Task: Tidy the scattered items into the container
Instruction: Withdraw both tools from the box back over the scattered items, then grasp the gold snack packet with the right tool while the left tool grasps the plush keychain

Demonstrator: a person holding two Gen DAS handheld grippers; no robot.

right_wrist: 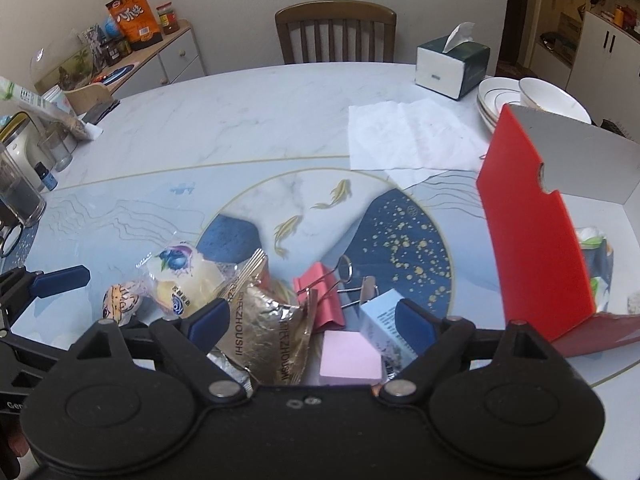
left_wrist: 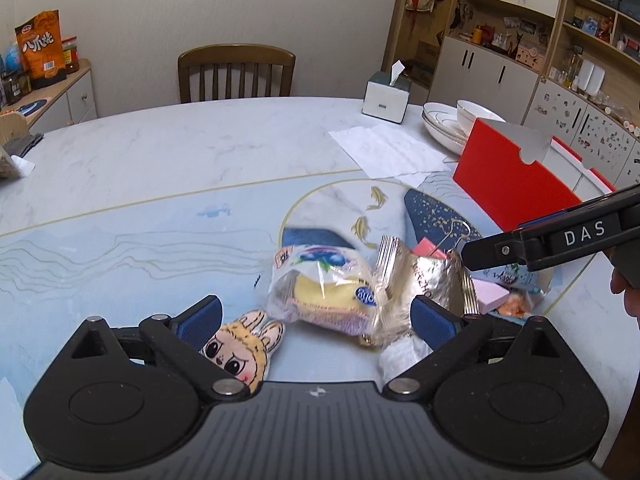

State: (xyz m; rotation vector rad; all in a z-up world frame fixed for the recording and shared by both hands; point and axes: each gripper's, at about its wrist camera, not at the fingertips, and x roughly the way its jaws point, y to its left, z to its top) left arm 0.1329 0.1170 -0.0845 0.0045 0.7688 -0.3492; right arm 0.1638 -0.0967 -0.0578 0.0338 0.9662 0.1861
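Note:
A pile of small items lies on the table. My left gripper (left_wrist: 316,316) is open just above a clear-wrapped blueberry cake (left_wrist: 324,284), with a bunny-face plush (left_wrist: 244,348) by its left finger. My right gripper (right_wrist: 312,324) is open over a gold foil packet (right_wrist: 272,320) and a pink sticky-note block (right_wrist: 350,354), beside a red binder clip (right_wrist: 320,296) and a small pale blue box (right_wrist: 384,320). The red open box (right_wrist: 532,248) stands to the right with some items inside. The right gripper also shows in the left wrist view (left_wrist: 480,256).
A white tissue sheet (right_wrist: 408,136), a tissue box (right_wrist: 452,64) and stacked white bowls (right_wrist: 520,96) sit at the back right. Glass jars (right_wrist: 20,188) stand at the left edge. A wooden chair (right_wrist: 336,32) is behind the table.

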